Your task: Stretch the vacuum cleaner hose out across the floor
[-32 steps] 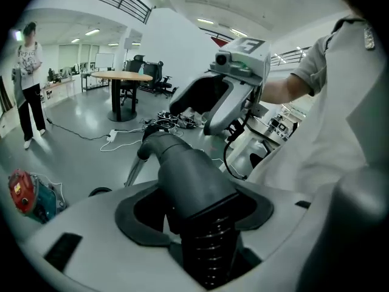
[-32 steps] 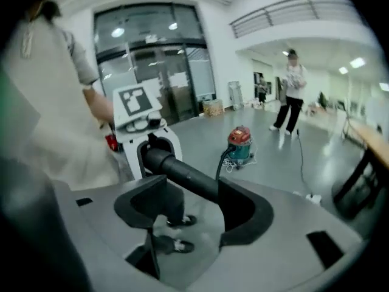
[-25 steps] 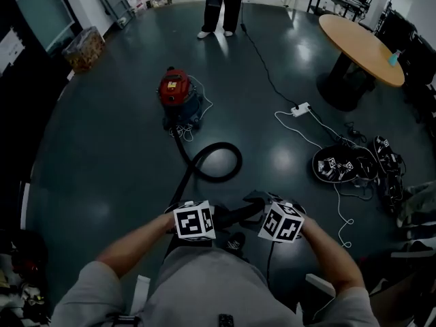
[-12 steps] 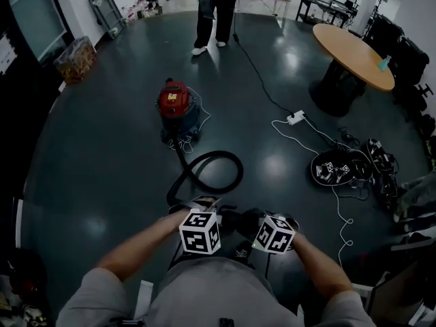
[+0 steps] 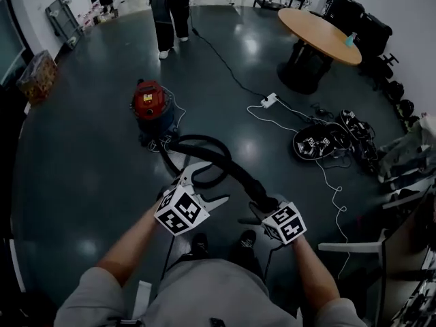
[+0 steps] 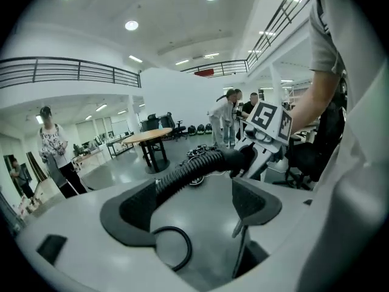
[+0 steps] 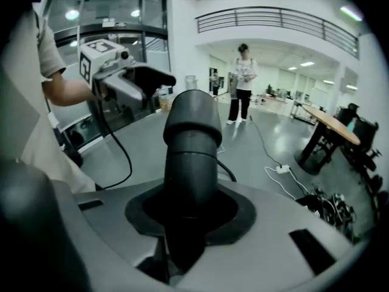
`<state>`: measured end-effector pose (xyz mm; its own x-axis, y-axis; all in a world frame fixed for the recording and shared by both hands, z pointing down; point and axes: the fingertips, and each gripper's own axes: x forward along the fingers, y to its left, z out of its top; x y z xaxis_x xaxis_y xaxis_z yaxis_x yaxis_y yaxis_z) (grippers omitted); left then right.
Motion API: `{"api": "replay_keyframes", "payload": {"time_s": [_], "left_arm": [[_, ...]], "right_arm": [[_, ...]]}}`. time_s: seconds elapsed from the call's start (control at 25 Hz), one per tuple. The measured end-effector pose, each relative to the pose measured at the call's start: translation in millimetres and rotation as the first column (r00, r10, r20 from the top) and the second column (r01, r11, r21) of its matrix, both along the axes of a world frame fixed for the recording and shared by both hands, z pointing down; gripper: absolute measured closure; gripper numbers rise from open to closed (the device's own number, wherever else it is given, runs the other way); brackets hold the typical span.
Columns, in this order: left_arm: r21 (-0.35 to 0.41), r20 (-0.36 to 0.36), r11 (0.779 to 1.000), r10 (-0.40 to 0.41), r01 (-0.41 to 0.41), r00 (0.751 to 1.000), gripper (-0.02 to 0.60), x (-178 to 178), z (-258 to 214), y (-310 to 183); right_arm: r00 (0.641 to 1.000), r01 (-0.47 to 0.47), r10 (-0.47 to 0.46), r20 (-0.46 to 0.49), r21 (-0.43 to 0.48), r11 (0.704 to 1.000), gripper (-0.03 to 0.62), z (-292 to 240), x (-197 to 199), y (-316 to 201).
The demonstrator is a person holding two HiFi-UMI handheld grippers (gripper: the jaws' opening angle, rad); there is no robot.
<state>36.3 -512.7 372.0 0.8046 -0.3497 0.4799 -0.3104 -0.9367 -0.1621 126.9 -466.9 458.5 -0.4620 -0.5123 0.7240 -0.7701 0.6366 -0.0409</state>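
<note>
Tongs: left gripper (image 5: 212,181), jaws opening and standing wide, clamped on nothing; right gripper (image 7: 193,210), jaws drawn in and gripping the smooth black rigid cuff (image 7: 191,135).

Black ribbed vacuum cleaner hose (image 5: 197,139): free end, fitted with the cuff, is held off the floor in the right gripper. From there it runs close by one pad of the left gripper, with the other pad clear of it; contact cannot be told. Beyond that it lies in a single loop on the dark glossy floor (image 5: 82,155) and joins the canister.

Red-topped canister vacuum cleaner (image 5: 150,104): upright on the floor, just beyond the loop.

Round wooden table (image 5: 320,33): far right, well apart from the hose.

White power strip (image 5: 269,101): on the floor between table and canister.

Heap of black gear (image 5: 320,143): on the floor, right of the hose.

Standing person (image 5: 170,12): beyond the canister.
</note>
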Motion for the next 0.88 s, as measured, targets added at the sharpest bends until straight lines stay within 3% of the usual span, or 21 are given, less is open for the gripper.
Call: {"api": "replay_keyframes", "payload": {"time_s": [0.12, 0.24, 0.52, 0.76, 0.88], "left_arm": [[-0.069, 0.019, 0.996, 0.064, -0.063, 0.998, 0.189, -0.2, 21.2, 24.4], [-0.142, 0.039, 0.979, 0.152, -0.145, 0.988, 0.189, 15.3, 47.7, 58.0], [-0.234, 0.059, 0.926, 0.316, -0.295, 0.947, 0.189, 72.6, 78.2, 142.3], [-0.236, 0.106, 0.857, 0.491, -0.458, 0.864, 0.189, 126.9, 90.6, 225.3], [-0.237, 0.123, 0.816, 0.564, -0.527, 0.817, 0.189, 143.9, 98.6, 261.6]], "right_arm": [[0.975, -0.214, 0.212, 0.073, 0.021, 0.977, 0.48, -16.4, 14.7, -1.2], [0.899, -0.404, 0.397, 0.184, 0.004, 0.915, 0.48, -27.4, 33.9, 1.9], [0.641, -0.698, 0.667, 0.38, -0.072, 0.712, 0.48, -44.8, 85.3, 56.7], [0.411, -0.845, 0.792, 0.451, -0.138, 0.517, 0.48, -50.6, 133.6, 132.6], [0.321, -0.882, 0.824, 0.466, -0.168, 0.439, 0.48, -51.7, 149.5, 170.0]]}}
